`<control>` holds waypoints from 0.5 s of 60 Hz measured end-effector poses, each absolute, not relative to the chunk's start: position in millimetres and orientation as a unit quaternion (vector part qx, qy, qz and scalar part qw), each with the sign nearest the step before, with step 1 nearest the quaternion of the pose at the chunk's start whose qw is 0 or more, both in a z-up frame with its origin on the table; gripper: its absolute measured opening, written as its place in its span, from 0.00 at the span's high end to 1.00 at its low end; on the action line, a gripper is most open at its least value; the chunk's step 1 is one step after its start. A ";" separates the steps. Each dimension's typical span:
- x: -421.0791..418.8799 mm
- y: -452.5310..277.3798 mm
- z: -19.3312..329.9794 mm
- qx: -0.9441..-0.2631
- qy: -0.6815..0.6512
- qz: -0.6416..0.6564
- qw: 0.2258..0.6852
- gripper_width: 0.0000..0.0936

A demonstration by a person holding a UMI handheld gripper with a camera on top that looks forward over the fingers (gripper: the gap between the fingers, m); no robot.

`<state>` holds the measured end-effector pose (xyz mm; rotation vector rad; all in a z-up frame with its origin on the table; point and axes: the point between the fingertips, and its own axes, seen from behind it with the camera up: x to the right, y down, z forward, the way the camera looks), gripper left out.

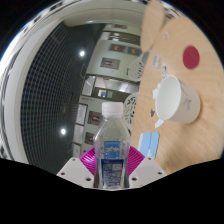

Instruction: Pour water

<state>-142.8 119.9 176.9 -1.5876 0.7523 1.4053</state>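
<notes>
Now the gripper (112,165) squeezes a water bottle (111,145) tight between both pink pads (90,157). It is tipped sideways, near a white mug (178,100) on the wooden table (195,140).

Pale wooden table (175,40) slanting steeply across the view, with a flat round red disc (192,57) lying on it and a small light-blue object (150,146) at its edge, too blurred to identify. Past the table, white shelving (105,85) with dark compartments and a few small items inside. Next to the shelving, a dark gridded surface (45,80) dotted with small bright lights (82,53).
</notes>
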 end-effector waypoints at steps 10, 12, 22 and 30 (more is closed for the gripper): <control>-128.4 122.1 184.9 -0.558 0.410 0.631 0.350 0.63; -135.9 119.1 193.4 -0.541 0.429 0.639 0.339 0.62; -119.5 119.3 192.6 -0.478 0.499 0.661 0.295 0.60; -115.6 117.3 183.4 -0.477 0.513 0.656 0.279 0.60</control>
